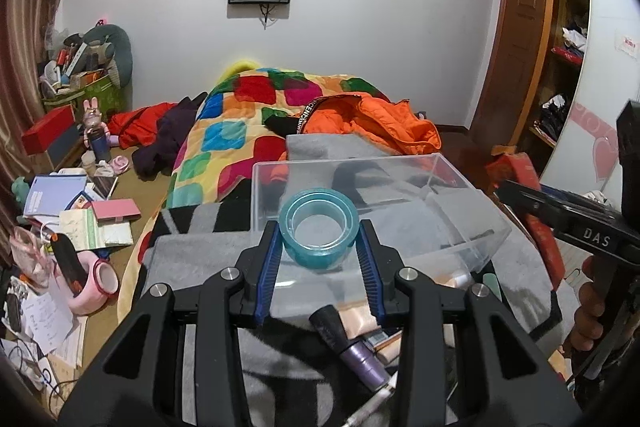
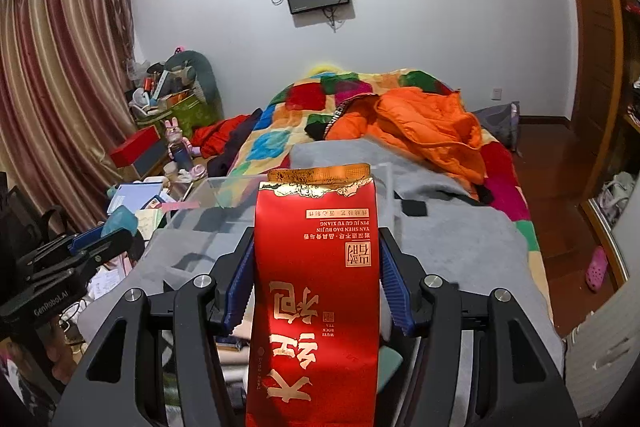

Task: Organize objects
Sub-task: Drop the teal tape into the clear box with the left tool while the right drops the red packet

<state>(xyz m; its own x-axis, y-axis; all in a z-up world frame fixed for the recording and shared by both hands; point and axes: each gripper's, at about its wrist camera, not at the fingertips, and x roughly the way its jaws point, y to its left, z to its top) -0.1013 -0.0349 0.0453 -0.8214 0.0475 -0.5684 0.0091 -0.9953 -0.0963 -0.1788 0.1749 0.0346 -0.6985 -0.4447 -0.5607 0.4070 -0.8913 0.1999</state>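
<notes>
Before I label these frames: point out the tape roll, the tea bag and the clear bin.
tape roll (image 1: 318, 229), left wrist view, on its teal outer band
tea bag (image 2: 316, 291), right wrist view, on its red front
clear bin (image 1: 460, 187), left wrist view, on its right wall

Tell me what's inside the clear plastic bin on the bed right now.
The clear bin looks empty: only the grey blanket shows through its walls. The tape roll held in the left tool hides part of its near side.
</notes>
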